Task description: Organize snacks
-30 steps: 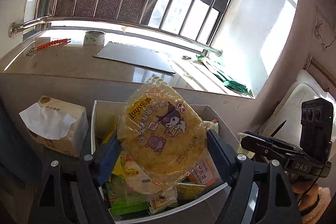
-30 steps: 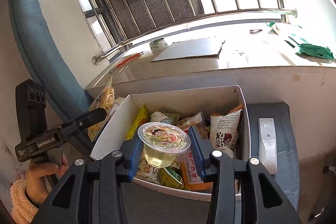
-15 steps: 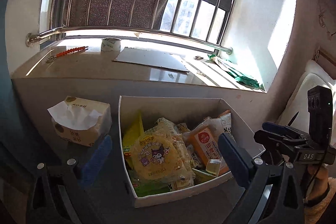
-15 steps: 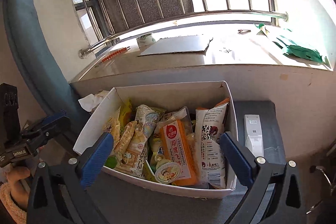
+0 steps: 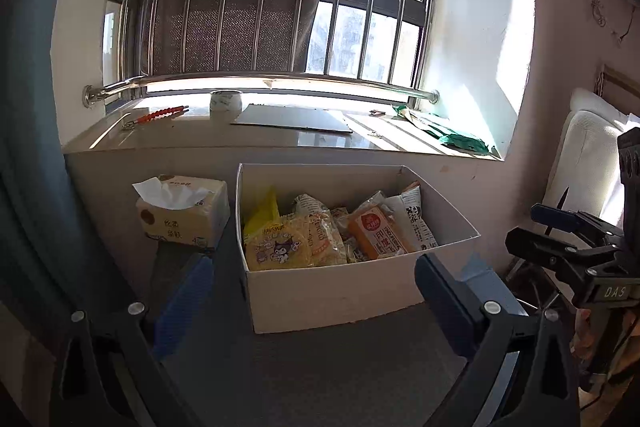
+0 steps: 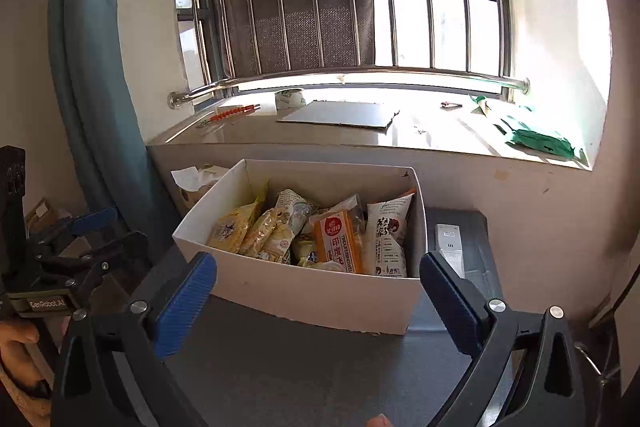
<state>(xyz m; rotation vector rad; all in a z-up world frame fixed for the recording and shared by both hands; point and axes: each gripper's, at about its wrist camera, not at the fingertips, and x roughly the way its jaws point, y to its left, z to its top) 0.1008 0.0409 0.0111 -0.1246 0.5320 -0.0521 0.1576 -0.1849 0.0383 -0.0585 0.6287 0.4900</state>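
Both grippers, left point(image 5: 312, 291) and right point(image 6: 318, 287), farther back from snack box point(image 5: 332, 291), jaws wide, empty.

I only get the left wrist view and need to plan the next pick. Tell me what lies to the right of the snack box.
Observer: A white remote-like device lies flat on the grey surface, just outside the right wall of the white box.
Operator: Now report the state of the right gripper.
Observer: The right gripper has its fingers spread wide, with nothing between them. It is in front of the box, pointing at it.
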